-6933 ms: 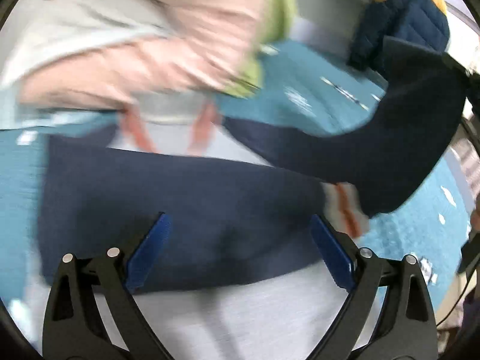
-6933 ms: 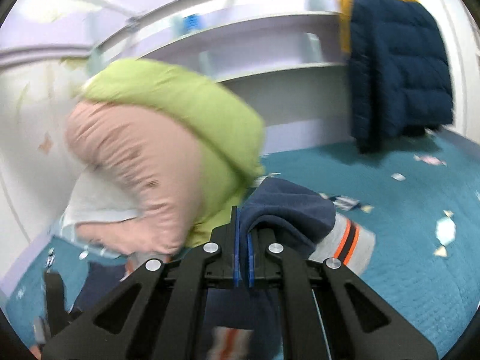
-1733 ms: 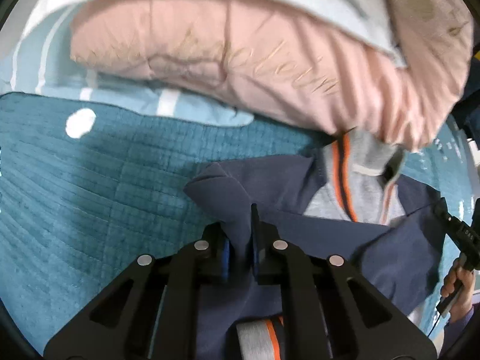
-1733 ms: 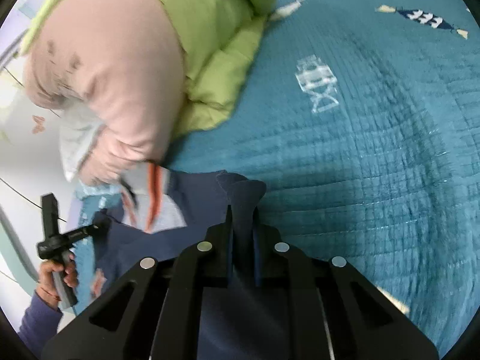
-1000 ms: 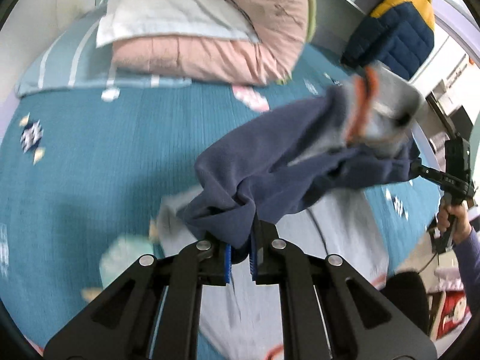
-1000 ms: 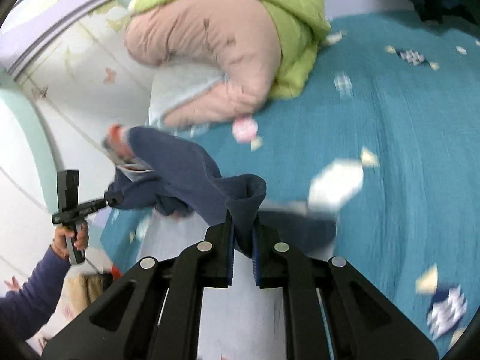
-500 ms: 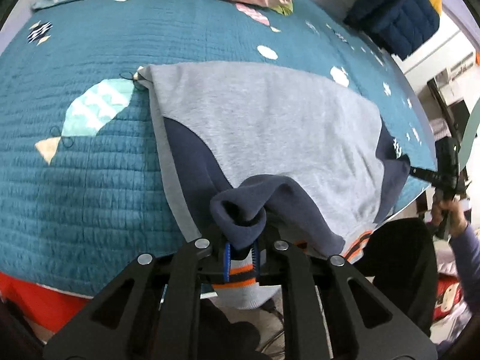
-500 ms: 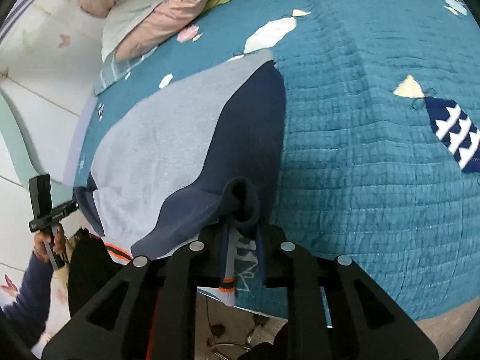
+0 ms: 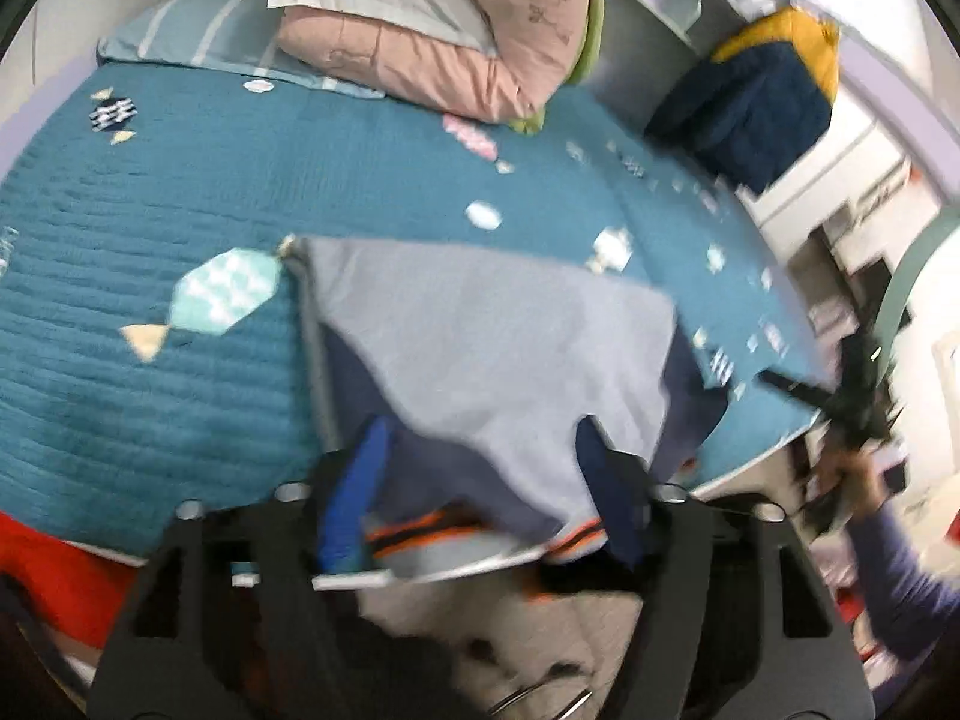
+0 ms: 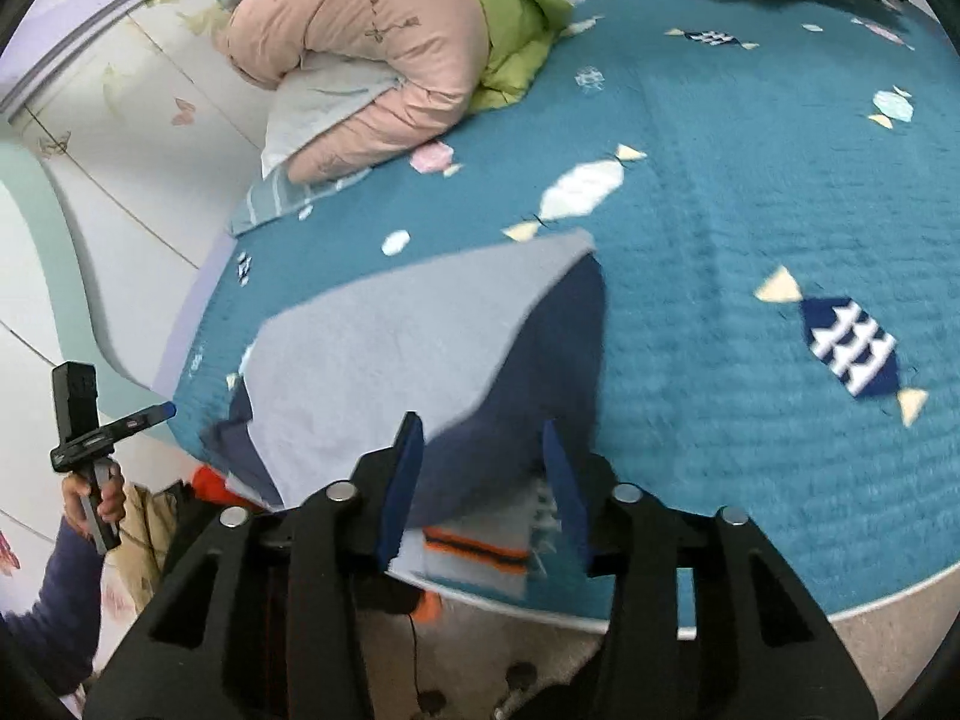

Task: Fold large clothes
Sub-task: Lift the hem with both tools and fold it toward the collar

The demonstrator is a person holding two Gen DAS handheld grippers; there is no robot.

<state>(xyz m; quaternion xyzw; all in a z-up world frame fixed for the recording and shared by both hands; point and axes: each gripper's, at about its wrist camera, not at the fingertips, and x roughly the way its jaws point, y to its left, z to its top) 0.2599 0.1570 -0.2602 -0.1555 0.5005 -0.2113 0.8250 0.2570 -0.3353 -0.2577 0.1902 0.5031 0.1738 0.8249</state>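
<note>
Sweatshirt [image 9: 480, 348] grey and navy, spread flat on teal bedspread [image 9: 150, 228], cuffs over near edge, left gripper [image 9: 480, 480] jaws apart, right gripper [image 10: 480, 480] jaws apart, neither holding cloth.

sweater [image 9: 480, 348] flat on bed [image 9: 150, 228] near edge, bedding pile [image 9: 444, 30] behind

The sweatshirt [image 9: 492, 348] is showing soft matt fleece cloth, grey and navy. The bedspread [image 10: 750, 228] is looking like quilted, ribbed teal cloth. The duvet [image 10: 384, 54] is appearing smooth and puffy. The fingers [image 10: 399, 480] are looking matt blue.
</note>
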